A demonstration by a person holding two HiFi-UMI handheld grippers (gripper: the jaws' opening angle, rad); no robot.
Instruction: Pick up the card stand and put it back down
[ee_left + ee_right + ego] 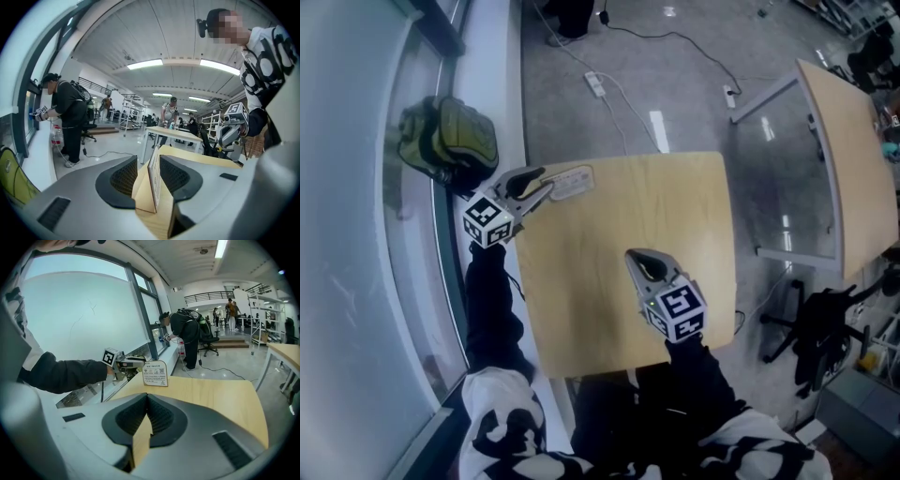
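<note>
The card stand [572,181] stands upright on the pale wooden table [675,216], at the table's 11 o'clock corner in the head view, with its printed face turned towards the right gripper's camera. Its thin edge sits between the jaws of the left gripper [546,187], which reaches in from the stand's 9 o'clock side. Those jaws are narrowly apart: a strip of tabletop shows between one pad and the card, and the other pad lies just beside it, so nothing is clamped. The right gripper [636,256] hovers over the table's middle, at 5 o'clock from the stand and well apart from it, its jaws closed together on nothing. A green backpack [448,141] rests on the window ledge at the stand's 10 o'clock. A white power strip [595,83] lies on the floor at 12 o'clock, and a second wooden table [848,159] stands at 3 o'clock
</note>
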